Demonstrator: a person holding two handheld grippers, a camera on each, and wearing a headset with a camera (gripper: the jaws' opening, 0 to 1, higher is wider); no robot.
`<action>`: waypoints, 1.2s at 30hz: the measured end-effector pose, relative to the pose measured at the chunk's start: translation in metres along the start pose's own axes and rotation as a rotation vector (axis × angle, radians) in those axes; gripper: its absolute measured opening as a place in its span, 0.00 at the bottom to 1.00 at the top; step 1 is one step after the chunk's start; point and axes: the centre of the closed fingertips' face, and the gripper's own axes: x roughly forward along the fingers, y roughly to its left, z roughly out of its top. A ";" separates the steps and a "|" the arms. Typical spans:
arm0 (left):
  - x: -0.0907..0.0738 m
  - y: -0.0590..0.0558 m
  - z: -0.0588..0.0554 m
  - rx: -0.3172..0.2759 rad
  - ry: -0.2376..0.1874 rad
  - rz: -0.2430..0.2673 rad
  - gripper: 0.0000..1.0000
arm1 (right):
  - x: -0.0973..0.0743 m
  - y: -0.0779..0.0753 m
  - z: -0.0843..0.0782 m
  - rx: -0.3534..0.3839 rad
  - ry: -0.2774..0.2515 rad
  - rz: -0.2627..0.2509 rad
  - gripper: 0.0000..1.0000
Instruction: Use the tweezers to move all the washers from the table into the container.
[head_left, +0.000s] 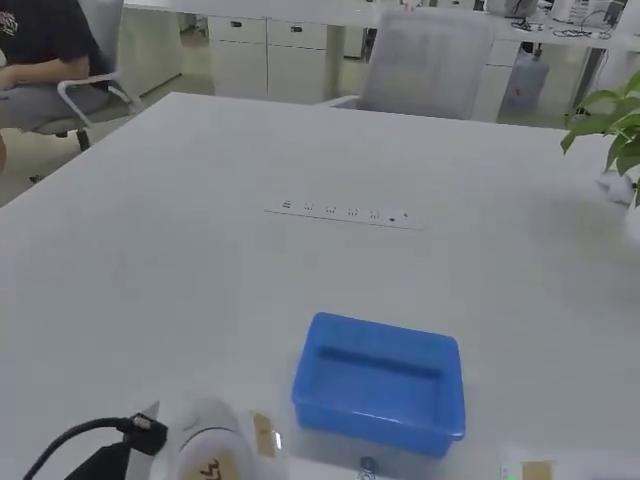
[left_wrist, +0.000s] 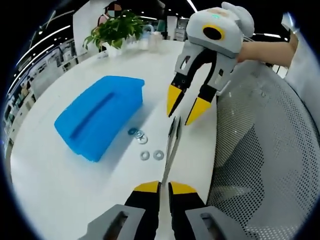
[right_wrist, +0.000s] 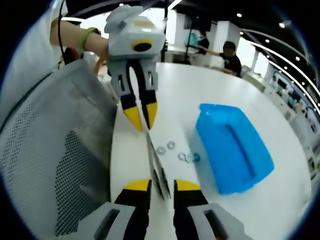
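My left gripper is clamped on one end of the tweezers, which run alongside the blue container. My right gripper has its jaws apart, straddling the tweezers' other end. Four washers lie on the table between container and tweezers.

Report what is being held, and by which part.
The left tongs pinch the tweezers by their narrow end; the right tongs stand open around the other end, gripping nothing.
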 end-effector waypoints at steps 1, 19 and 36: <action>0.001 0.001 0.000 0.020 0.006 0.007 0.01 | 0.001 -0.001 0.000 0.002 0.000 0.002 0.11; 0.009 0.004 0.000 0.214 0.107 0.011 0.00 | 0.013 0.003 -0.008 -0.029 0.030 0.032 0.06; 0.006 -0.001 -0.003 0.230 0.125 0.006 0.00 | 0.018 0.004 -0.003 0.021 0.017 -0.012 0.06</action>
